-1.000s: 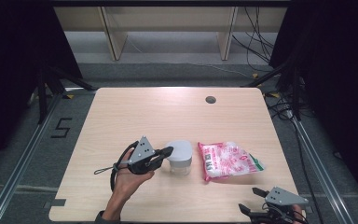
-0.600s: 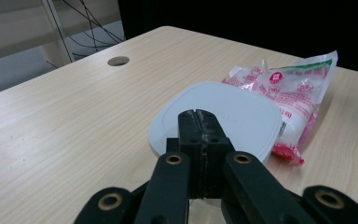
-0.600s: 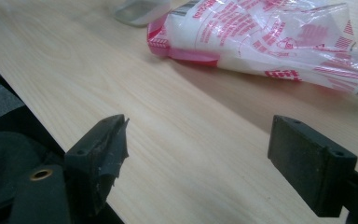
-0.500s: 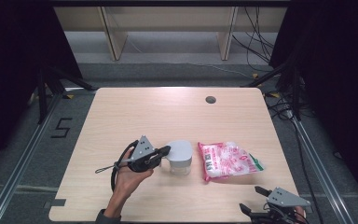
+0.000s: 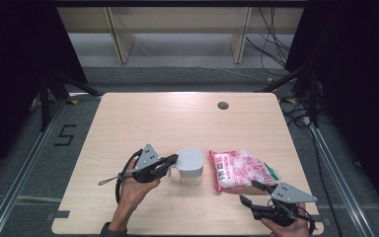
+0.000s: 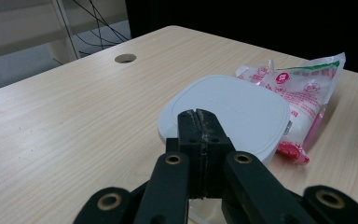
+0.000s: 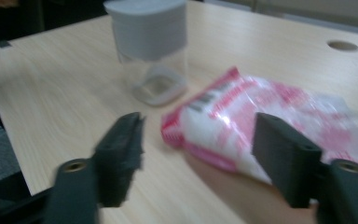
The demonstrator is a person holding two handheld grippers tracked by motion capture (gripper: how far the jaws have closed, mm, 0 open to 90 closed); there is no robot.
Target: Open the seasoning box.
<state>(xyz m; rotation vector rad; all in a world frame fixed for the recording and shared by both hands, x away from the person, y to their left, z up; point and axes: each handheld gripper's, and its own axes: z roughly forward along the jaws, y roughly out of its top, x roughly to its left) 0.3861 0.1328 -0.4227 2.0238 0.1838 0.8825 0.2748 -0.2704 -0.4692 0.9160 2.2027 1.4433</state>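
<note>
A clear container with a grey lid [image 5: 190, 165] stands at the table's front middle, and a pink-and-white bag [image 5: 242, 170] lies just right of it. My left gripper [image 5: 173, 159] is shut with nothing between its jaws, and its tips are at the lid's left rim. In the left gripper view the shut jaws meet at the left gripper [image 6: 198, 116] in front of the lid [image 6: 233, 112], with the bag [image 6: 303, 88] beyond. My right gripper [image 5: 247, 191] is open at the bag's near edge. Its jaws have just been closing. In the right gripper view, the right gripper [image 7: 200, 126] frames the bag's corner [image 7: 261, 112] without touching it.
The wooden table [image 5: 177, 123] has a round cable hole [image 5: 222, 105] at its far right. The person's hands come in over the front edge. Dark floor, rails and cables surround the table. The container [image 7: 149, 42] stands beyond the bag in the right gripper view.
My right gripper has moved up and left toward the bag, and its jaws stand narrower. My left gripper has drawn back slightly from the container. Container and bag have not moved.
</note>
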